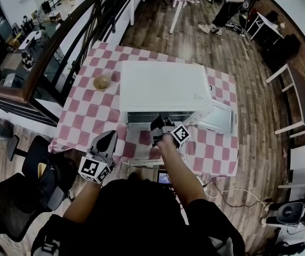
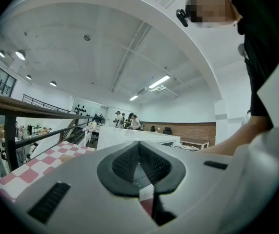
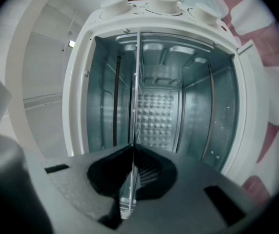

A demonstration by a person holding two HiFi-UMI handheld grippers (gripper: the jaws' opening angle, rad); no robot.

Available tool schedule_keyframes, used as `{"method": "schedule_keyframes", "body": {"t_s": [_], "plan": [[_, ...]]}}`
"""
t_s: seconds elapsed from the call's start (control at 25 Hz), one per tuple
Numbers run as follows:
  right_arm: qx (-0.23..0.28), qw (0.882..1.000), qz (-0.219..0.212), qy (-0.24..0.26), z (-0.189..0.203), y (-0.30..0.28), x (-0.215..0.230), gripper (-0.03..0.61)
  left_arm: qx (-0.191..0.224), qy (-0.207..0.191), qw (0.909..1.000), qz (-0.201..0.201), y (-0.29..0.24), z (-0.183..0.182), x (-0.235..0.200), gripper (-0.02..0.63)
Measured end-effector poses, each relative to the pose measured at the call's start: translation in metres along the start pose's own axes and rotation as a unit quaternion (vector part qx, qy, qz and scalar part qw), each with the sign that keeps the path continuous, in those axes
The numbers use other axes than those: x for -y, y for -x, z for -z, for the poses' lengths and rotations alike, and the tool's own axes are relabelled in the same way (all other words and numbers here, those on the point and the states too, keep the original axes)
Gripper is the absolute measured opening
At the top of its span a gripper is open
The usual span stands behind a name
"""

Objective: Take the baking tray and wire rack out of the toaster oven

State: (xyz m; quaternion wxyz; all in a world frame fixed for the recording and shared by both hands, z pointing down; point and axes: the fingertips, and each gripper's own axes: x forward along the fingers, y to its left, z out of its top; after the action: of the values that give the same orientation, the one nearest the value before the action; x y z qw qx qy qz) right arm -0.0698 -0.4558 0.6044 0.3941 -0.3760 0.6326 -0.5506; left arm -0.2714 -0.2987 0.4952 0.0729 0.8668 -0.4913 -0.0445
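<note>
A white toaster oven [image 1: 163,87] stands on the checked table [image 1: 86,113] with its door [image 1: 219,119] swung open at the right. My right gripper [image 1: 158,126] is at the oven's mouth. In the right gripper view, which is rolled onto its side, the gripper [image 3: 132,147] is shut on the front edge of the thin metal baking tray [image 3: 137,82], which runs back into the steel cavity [image 3: 198,96]. I cannot make out a wire rack. My left gripper [image 1: 107,140] hovers at the table's near edge, left of the oven, its pads [image 2: 151,162] together on nothing.
A small tan bowl [image 1: 102,81] sits on the table left of the oven. The oven's knobs [image 3: 163,3] show at the top of the right gripper view. A dark railing [image 1: 62,41] runs along the left, and a black chair [image 1: 14,196] stands near me.
</note>
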Motion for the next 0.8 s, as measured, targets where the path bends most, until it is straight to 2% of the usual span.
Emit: {"method": "schedule_keyframes", "body": {"t_s": [0.44,0.6,0.8], "plan": [[-0.009,1.0,0.0,0.002,0.008,0.028,-0.004,0.005,0.002,0.002,1.0,-0.004,0.02,-0.001,0.009,-0.006],[-0.011,1.0,0.0,-0.007,0.013,0.046,-0.002,0.005,-0.001,0.003,1.0,0.006,0.019,0.001,0.019,-0.006],[-0.018,1.0,-0.003,0.005,0.021,0.069,-0.006,0.005,0.002,0.002,0.9998,0.019,0.02,0.002,0.031,-0.006]]}}
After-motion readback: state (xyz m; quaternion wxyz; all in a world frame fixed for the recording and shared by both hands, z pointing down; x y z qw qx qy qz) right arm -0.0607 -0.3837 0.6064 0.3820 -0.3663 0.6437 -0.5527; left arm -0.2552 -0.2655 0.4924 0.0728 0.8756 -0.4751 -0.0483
